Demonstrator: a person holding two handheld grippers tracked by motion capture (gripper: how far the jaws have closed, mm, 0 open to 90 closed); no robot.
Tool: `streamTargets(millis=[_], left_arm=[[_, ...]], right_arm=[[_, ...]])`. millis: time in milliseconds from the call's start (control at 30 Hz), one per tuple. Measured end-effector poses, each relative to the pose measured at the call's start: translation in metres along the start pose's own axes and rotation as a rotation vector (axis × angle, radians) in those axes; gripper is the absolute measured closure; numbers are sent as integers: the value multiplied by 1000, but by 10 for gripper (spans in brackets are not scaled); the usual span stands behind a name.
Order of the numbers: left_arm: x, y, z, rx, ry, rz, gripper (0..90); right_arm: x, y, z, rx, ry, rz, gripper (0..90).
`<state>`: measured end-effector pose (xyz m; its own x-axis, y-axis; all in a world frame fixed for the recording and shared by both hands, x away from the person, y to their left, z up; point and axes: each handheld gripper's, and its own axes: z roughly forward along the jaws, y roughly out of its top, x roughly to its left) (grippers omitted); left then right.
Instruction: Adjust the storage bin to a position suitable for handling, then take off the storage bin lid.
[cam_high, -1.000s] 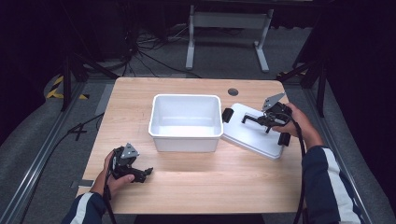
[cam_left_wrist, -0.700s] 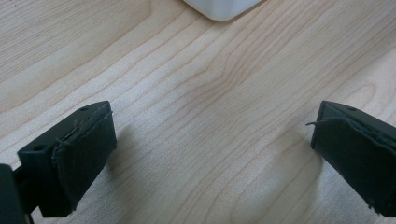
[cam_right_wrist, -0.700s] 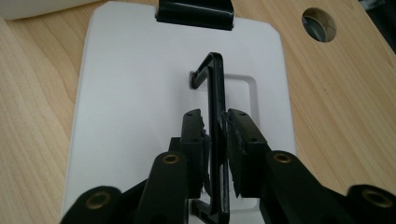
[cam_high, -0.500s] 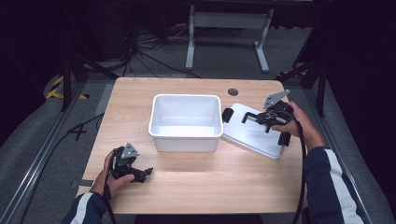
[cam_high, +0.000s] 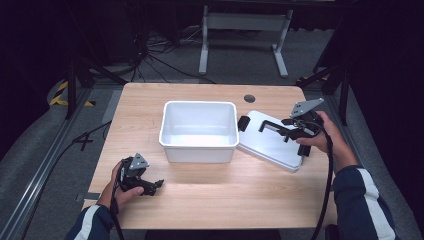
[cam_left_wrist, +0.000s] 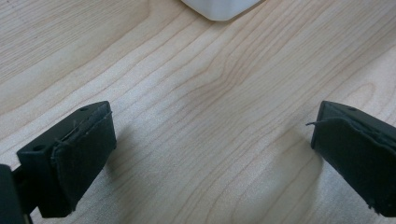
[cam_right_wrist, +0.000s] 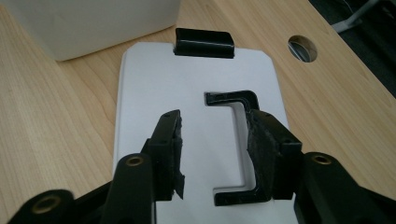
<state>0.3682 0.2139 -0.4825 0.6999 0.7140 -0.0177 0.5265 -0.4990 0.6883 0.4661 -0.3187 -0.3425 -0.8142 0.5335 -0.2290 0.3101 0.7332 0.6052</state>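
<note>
A white lid (cam_high: 270, 147) lies flat on the table, right of the white bin (cam_high: 199, 150). It carries a black handle (cam_right_wrist: 233, 99) and a black end clip (cam_right_wrist: 203, 43). My right gripper (cam_right_wrist: 212, 121) hovers over the lid (cam_right_wrist: 201, 79) and its jaws have just been opening. The handle's long bar lies along the inner face of one jaw, and the pads do not press on it. In the high view the right gripper (cam_high: 281, 129) points left across the lid. My left gripper (cam_high: 156, 185) rests near the front left of the table. Its jaws (cam_left_wrist: 212, 126) stand wide over bare wood.
The bin is empty and stands mid-table; its corner (cam_left_wrist: 219, 7) shows just ahead of the left gripper. A round cable hole (cam_high: 249, 98) sits in the tabletop behind the lid. Cables and a metal stand are on the floor beyond the far edge.
The right gripper's jaws have opened off the lid's handle, and the hand has lifted and drawn back a little. The lid stays flat on the table. The left hand has not moved.
</note>
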Motion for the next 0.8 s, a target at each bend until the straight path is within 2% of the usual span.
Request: streamTargets(millis=[100,300,500,800], left_arm=[[0,0,0,1,-3,1,2],[0,0,0,-3,-2,2,3],[0,0,0,-2,0,2,5],[0,0,0,1,1,2,4]], right_arm=[[3,-1,-5,-5,4,11,521],[12,-7,-10,-2,-18,47,478],[19,-15,-15,-30,-23,64,455],[32,-34,-29,-37,-65,63,436]])
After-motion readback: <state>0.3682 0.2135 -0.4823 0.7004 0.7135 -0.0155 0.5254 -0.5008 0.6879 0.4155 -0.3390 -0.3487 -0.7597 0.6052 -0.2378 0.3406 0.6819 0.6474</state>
